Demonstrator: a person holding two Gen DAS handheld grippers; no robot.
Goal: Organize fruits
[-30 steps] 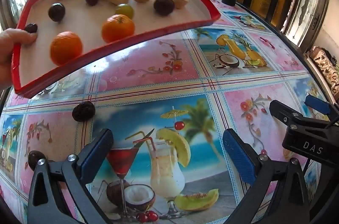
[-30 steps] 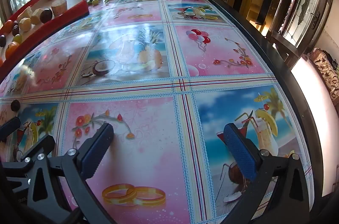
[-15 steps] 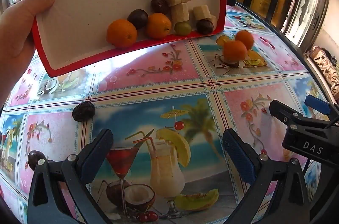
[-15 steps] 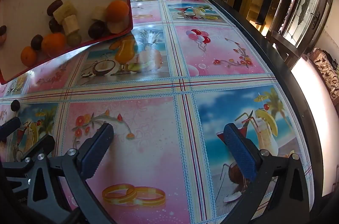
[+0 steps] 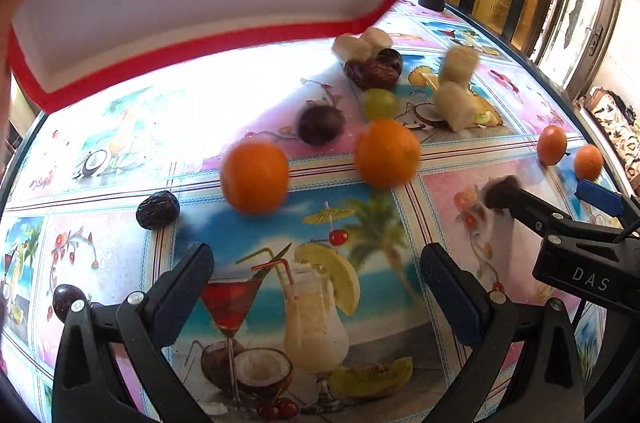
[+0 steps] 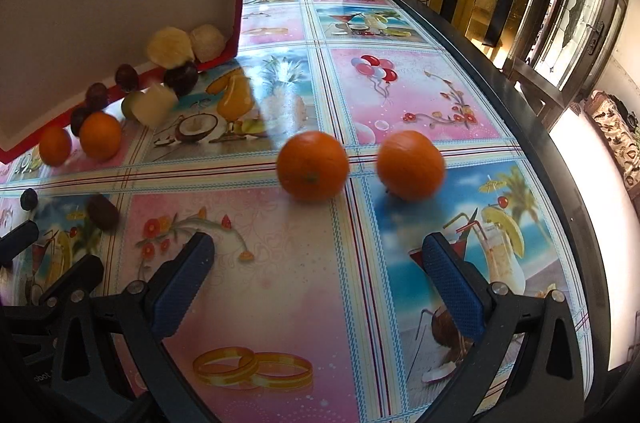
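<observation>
Both my left gripper (image 5: 316, 287) and right gripper (image 6: 318, 277) were wide apart and held nothing, the oranges (image 6: 313, 166) and other fruit lay scattered on the table (image 6: 280, 287), nothing sorted yet.

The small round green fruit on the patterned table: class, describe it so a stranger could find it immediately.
Start at the tilted red-rimmed white tray above the picture-printed tablecloth. Below its lower corner lies a heap of pale peeled chunks and dark wrinkled dates. The small round green fruit sits at the heap's near edge, the only green piece among them.
</observation>
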